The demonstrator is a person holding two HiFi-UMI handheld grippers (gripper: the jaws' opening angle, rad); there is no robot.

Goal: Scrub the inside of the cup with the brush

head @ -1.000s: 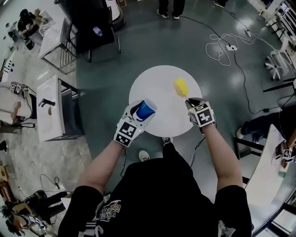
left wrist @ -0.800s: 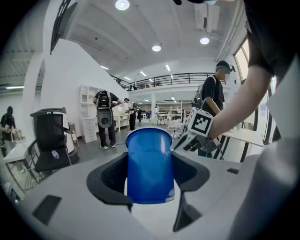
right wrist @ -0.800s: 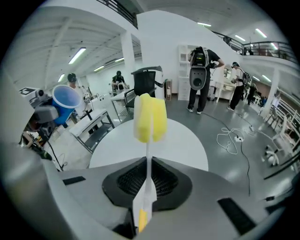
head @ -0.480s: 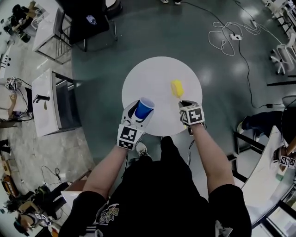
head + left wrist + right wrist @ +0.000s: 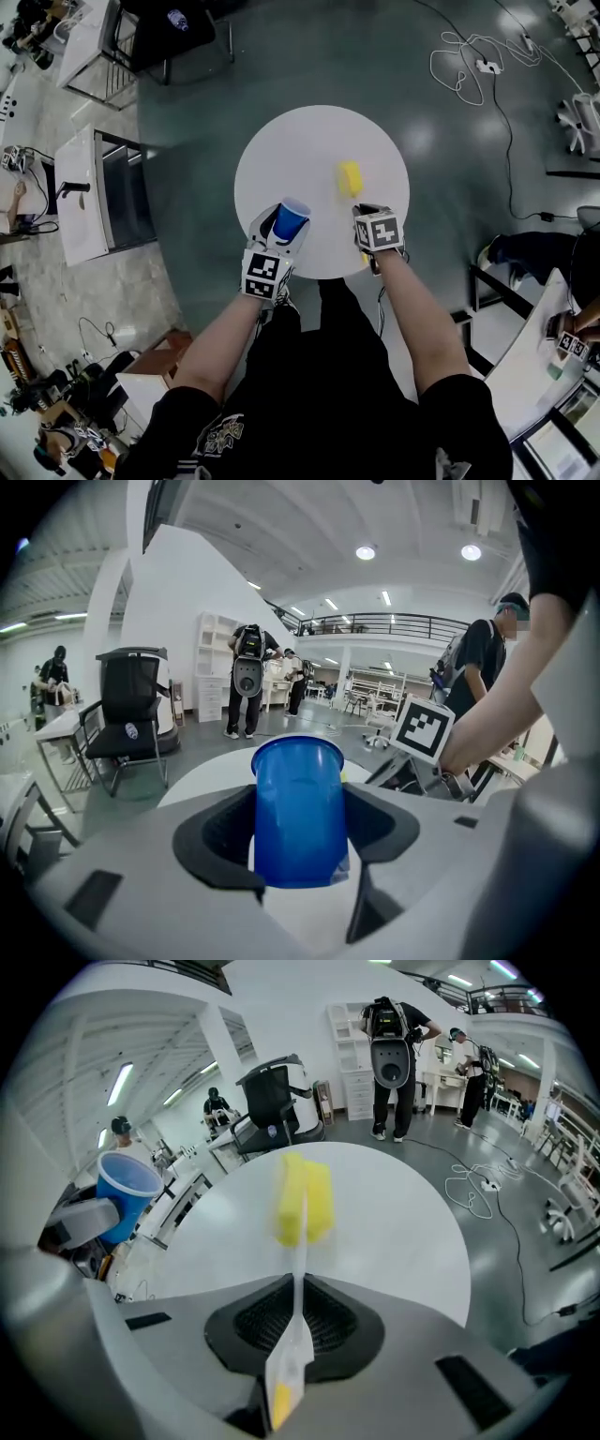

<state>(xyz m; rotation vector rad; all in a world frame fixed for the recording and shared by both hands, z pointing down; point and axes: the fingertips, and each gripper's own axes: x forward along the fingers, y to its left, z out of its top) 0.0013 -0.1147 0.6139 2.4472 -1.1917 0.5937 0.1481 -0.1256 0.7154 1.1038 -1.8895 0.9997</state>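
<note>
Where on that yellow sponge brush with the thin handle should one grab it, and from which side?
Take the yellow sponge brush by its thin handle's tail end, from behind along its length, as the right gripper does. The flat stem fits between shut fingers, leaving the sponge head free for the blue plastic cup.

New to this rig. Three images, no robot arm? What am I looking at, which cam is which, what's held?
No robot: a person holds a two-jaw gripper in each hand. The top-down picture is from a camera on the person's head; the other two are from cameras riding on each gripper, looking along its jaws. The left gripper is shut on a blue cup; the right gripper is shut on the thin handle of a yellow-headed brush. Both are over a round white table, otherwise bare.
</note>
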